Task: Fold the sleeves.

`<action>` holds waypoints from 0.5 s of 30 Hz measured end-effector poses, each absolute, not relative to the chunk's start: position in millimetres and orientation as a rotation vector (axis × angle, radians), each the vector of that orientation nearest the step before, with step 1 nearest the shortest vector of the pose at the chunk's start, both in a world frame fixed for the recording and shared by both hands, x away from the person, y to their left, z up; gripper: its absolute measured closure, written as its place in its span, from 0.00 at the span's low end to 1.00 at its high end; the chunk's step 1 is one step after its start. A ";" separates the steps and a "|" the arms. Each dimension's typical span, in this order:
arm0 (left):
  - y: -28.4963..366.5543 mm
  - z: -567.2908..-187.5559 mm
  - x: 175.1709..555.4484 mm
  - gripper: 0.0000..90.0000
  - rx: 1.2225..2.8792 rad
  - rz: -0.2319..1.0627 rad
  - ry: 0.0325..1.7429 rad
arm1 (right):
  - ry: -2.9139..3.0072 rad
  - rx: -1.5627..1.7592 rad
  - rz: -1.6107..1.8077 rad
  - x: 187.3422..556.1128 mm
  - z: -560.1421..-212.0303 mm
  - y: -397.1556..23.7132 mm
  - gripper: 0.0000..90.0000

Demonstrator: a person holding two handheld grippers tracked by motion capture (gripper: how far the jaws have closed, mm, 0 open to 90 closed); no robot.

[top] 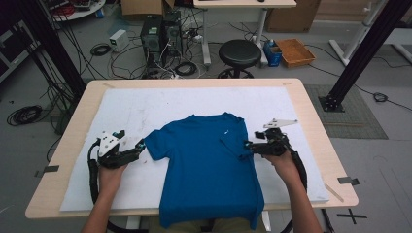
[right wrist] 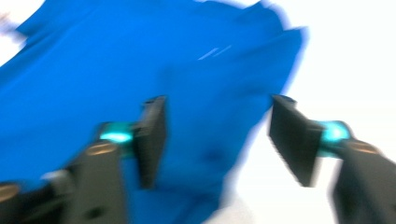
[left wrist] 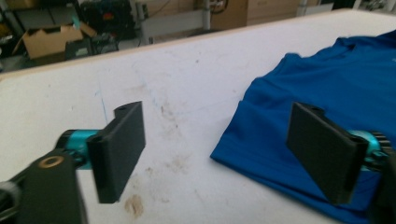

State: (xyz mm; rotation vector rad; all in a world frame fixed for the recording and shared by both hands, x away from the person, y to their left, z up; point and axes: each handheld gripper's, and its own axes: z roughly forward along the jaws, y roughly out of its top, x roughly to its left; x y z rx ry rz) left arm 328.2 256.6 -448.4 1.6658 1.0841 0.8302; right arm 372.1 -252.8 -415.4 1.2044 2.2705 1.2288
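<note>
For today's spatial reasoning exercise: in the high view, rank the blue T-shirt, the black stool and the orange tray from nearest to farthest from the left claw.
1. Blue T-shirt: on the table, just right of the left claw.
2. Black stool: on the floor beyond the table's far edge.
3. Orange tray: on the floor, further right than the stool.

We see a blue T-shirt (top: 206, 165) lying flat on the white mat (top: 121, 111), collar toward the mat's far edge and hem hanging over its near edge. Its left sleeve spreads out across the mat; its right sleeve is folded in over the body. A small pale mark sits on the chest.
</note>
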 end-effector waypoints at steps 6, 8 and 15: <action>248.8 -446.8 344.4 0.27 1.787 0.698 1.268 | 2.008 1.245 1.228 366.6 -409.0 -279.5 0.24; 246.2 -446.3 352.7 0.27 1.783 0.637 1.321 | 1.948 1.263 1.209 363.6 -408.6 -290.9 0.24; 222.8 -452.6 374.7 0.27 1.903 0.590 1.385 | 1.917 1.304 1.169 363.1 -416.4 -304.1 0.24</action>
